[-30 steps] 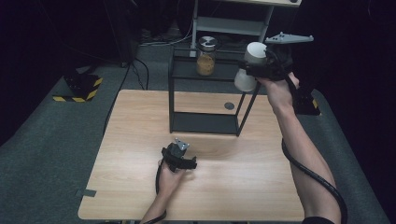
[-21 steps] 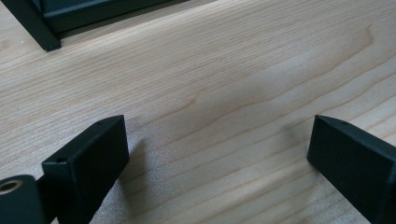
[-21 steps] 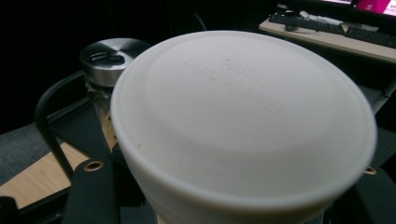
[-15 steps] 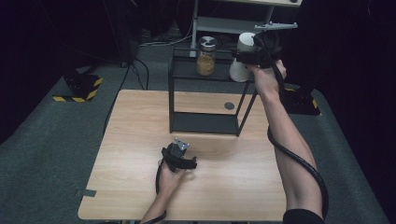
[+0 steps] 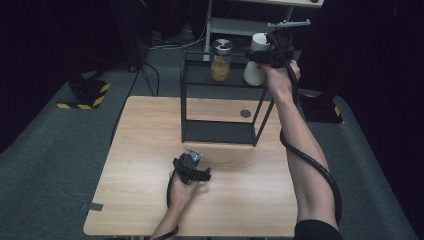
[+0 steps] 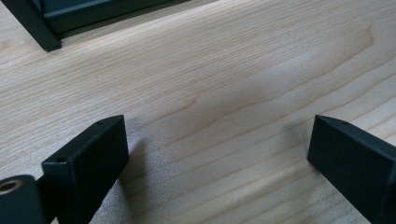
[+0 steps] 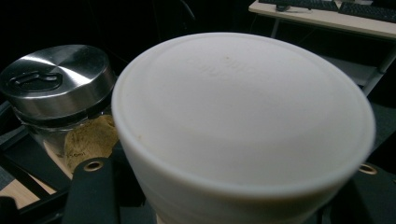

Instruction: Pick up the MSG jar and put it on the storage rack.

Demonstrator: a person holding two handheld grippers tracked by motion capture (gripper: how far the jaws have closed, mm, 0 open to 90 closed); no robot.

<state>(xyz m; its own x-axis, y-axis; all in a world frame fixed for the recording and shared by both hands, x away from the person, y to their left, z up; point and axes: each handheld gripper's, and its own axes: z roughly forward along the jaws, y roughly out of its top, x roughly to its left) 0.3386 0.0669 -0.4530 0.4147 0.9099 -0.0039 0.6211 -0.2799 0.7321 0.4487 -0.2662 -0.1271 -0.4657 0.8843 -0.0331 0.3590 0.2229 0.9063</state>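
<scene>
White lidded container [image 5: 255, 67] is clamped in the right claw [image 5: 266, 56], upper right of frame, over the black rack's [image 5: 220, 131] top shelf beside a steel-lidded glass jar [image 5: 221, 61]. Judged rigid, smooth, light; best gripped mid-wall. Left claw [image 5: 196, 172] is gaping, empty, on the bench [image 5: 145, 150].

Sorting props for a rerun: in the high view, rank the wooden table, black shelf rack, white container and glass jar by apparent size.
1. wooden table
2. black shelf rack
3. white container and glass jar: these look about alike, so I won't rank them.
</scene>
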